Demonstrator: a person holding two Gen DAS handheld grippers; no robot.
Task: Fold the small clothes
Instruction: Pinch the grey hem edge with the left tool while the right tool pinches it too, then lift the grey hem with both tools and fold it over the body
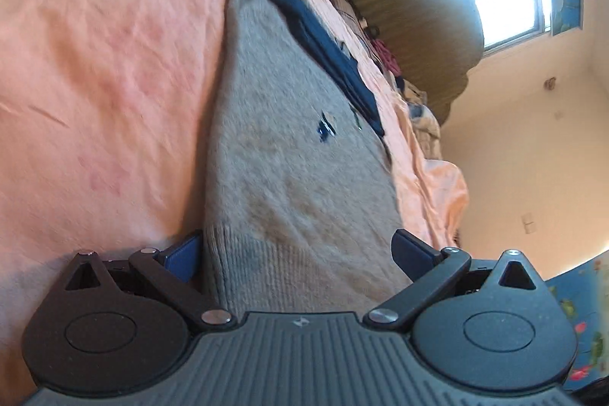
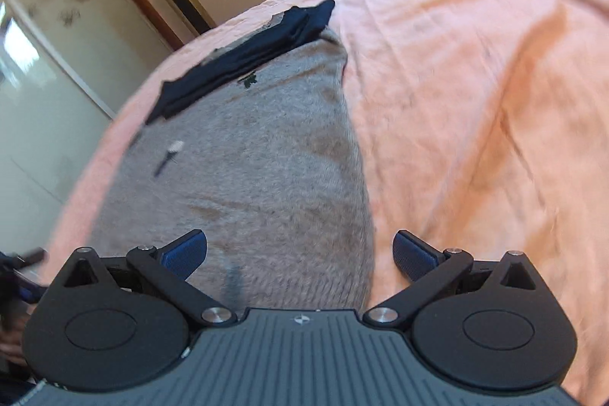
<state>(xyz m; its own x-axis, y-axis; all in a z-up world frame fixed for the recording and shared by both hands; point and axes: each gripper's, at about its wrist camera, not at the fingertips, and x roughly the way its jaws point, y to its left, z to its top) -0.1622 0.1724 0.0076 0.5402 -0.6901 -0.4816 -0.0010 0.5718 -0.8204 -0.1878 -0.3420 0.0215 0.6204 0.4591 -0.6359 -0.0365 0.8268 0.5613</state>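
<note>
1. Two grippers we hold over the bed; the left gripper (image 1: 297,250) and right gripper (image 2: 300,253) both gape wide, grasping nothing.
2. We see the grey sweater (image 1: 289,155) spread flat on the pink sheet (image 1: 95,63); its ribbed hem sits between the left fingers.
3. A navy garment (image 2: 243,59) lies along the sweater's far edge.
</note>
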